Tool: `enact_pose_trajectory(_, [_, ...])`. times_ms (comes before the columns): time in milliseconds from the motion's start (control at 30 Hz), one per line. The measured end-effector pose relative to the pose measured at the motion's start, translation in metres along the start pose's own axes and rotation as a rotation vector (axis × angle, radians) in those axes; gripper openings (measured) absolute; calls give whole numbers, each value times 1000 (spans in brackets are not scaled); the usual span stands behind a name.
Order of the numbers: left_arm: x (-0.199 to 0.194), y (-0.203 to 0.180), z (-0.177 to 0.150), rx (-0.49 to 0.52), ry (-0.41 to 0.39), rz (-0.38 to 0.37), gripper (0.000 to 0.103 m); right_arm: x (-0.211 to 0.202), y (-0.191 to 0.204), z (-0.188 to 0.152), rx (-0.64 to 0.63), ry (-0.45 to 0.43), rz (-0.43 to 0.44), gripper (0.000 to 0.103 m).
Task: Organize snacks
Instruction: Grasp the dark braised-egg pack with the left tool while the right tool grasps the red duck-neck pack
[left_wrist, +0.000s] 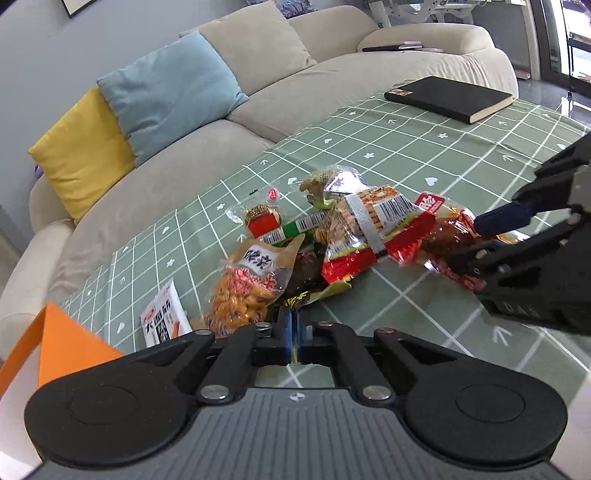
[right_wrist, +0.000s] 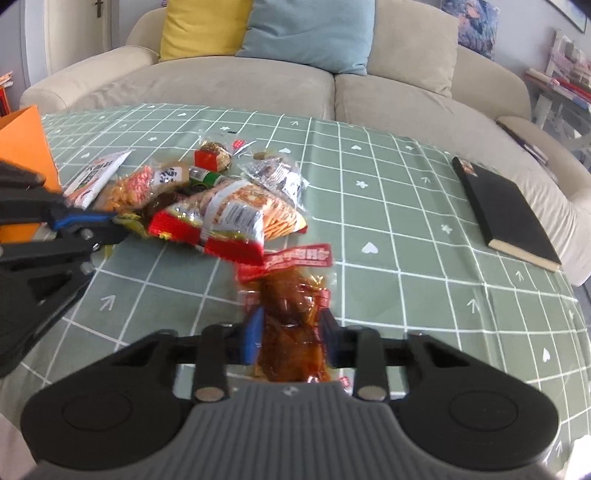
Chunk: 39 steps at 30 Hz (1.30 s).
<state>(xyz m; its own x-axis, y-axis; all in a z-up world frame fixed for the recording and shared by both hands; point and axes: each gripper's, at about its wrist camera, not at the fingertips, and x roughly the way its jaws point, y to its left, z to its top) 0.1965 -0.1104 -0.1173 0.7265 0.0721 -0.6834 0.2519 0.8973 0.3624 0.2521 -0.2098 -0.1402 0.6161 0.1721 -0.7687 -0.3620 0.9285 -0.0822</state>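
Note:
A pile of snack packets (left_wrist: 332, 236) lies on the green checked tablecloth (left_wrist: 424, 155); it also shows in the right wrist view (right_wrist: 221, 206). My left gripper (left_wrist: 294, 332) is shut on the edge of a yellow-green packet (left_wrist: 317, 293) at the near side of the pile; it shows from the side in the right wrist view (right_wrist: 110, 225). My right gripper (right_wrist: 291, 332) is closed around a red and brown sauce packet (right_wrist: 291, 295), to the right of the pile (left_wrist: 454, 236). A white packet (left_wrist: 164, 321) lies at the left.
An orange box (left_wrist: 55, 347) stands at the table's left end, also in the right wrist view (right_wrist: 26, 144). A black book (left_wrist: 448, 98) lies at the far right of the table (right_wrist: 506, 210). A beige sofa (left_wrist: 258, 110) with yellow and blue cushions runs behind the table.

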Motion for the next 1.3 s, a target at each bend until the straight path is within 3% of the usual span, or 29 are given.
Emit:
enact_pose_trajectory(200, [-27, -7, -15, 19, 14, -35, 1, -10, 2, -4, 8, 34, 22, 26])
enact_pose_trajectory(267, [-36, -8, -20, 21, 22, -43, 1, -16, 2, -7, 25, 37, 33, 17])
enact_pose_trajectory(633, [-80, -17, -47, 26, 65, -137, 1, -48, 3, -33, 155, 163, 130, 17])
enact_pose_trajectory(800, [-91, -19, -50, 33, 70, -227, 15, -60, 7, -42, 165, 185, 126, 22])
enact_pose_trajectory(900, [-102, -15, -49, 13, 53, -268, 34, -71, 5, -44, 179, 172, 132, 37])
enact_pose_trajectory(967, [-108, -6, -47, -46, 35, -320, 45, -76, 2, -44, 196, 160, 137, 41])
enact_pose_trajectory(1100, [-112, 13, -37, -204, 1, -387, 55, -70, -7, -45, 248, 167, 123, 44])
enact_pose_trajectory(1300, [-82, 27, -17, -365, 60, -341, 59, -61, -4, -45, 242, 160, 137, 55])
